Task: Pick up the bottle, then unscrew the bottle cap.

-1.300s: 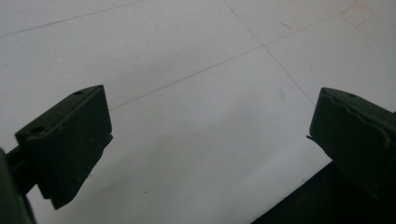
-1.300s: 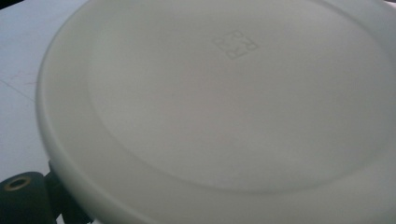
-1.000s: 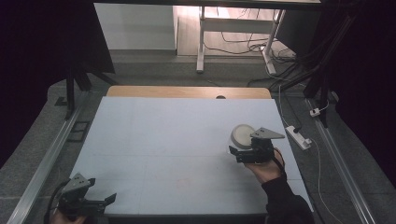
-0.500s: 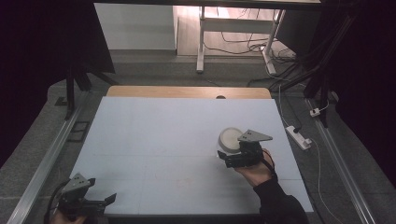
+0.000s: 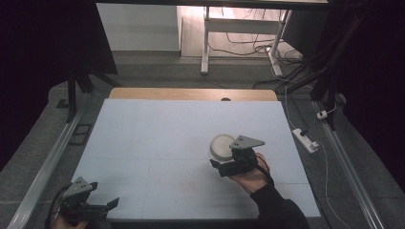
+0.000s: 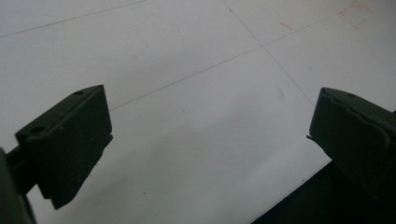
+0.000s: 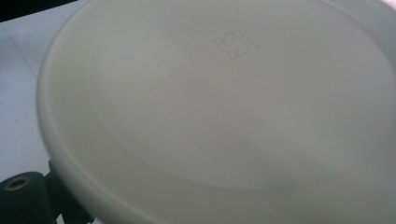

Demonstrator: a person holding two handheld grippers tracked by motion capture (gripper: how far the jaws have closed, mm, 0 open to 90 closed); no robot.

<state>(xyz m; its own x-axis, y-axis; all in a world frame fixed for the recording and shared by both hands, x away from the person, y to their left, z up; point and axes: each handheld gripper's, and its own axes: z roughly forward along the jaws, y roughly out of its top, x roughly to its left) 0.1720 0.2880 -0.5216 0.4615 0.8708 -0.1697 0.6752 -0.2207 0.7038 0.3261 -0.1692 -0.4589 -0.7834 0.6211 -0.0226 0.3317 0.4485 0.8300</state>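
The pale table fills mid-frame; right gripper clamps a white dish (right of centre); left gripper gapes, lower left.

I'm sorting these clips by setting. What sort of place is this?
Probably a lab or workshop set up for recording, not a home. A bare pale table stands on grey carpet, loose cables and a power strip lie on the floor, and dark curtains hang at both sides.
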